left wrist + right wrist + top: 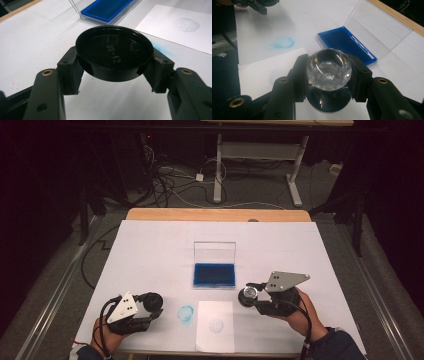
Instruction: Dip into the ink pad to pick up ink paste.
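Both grippers grip: the right gripper [328, 75] is clamped on a clear faceted stamp [328, 68] near the blue ink pad [214, 274] and above the white table [150, 245]; the left gripper [113, 71] is closed on its black round cap [114, 51], left of the paper sheet [215, 326].

A: Cap [114, 56] in the left gripper [113, 72]: black plastic, glossy, smooth, raised lettering inside.

B: Stamp [328, 68] in the right gripper [328, 75]: clear faceted knob, glass or acrylic, cannot tell which; dark shiny base.

A: Ink pad [214, 274]: matt blue surface, transparent glossy plastic lid. Paper sheet [215, 326]: white, matt.

B: Table cover [150, 250] looks like matt white paper; bare wood edge [217, 214] behind. Jaws matt black plastic.
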{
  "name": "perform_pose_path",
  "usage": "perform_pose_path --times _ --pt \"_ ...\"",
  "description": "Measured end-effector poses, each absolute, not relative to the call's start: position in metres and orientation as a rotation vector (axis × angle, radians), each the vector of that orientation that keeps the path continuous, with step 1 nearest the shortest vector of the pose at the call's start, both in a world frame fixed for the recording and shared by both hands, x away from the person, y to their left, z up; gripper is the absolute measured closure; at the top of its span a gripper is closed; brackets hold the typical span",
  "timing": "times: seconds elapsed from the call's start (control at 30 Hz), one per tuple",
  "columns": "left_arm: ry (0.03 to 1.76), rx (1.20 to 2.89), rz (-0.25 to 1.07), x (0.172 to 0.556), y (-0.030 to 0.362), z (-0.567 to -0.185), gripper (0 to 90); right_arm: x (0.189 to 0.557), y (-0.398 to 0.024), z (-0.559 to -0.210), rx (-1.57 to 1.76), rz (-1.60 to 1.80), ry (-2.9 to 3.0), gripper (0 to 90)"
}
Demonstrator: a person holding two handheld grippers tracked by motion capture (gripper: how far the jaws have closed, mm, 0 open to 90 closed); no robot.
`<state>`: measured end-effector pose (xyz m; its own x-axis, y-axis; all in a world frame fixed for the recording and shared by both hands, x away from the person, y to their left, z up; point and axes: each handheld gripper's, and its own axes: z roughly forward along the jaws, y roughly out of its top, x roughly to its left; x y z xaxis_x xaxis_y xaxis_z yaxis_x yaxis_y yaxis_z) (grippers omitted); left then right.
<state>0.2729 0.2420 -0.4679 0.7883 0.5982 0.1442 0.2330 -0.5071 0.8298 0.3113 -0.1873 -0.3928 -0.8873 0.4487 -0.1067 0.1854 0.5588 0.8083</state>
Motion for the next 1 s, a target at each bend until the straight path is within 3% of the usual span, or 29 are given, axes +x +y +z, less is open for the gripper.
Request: perform_pose_path --times 1.0 --pt "0.618 2.091 0.525 0.274 0.245 -0.466 37.0 0.384 -0.132 -0.386 0.55 1.157 2.542 56.6"
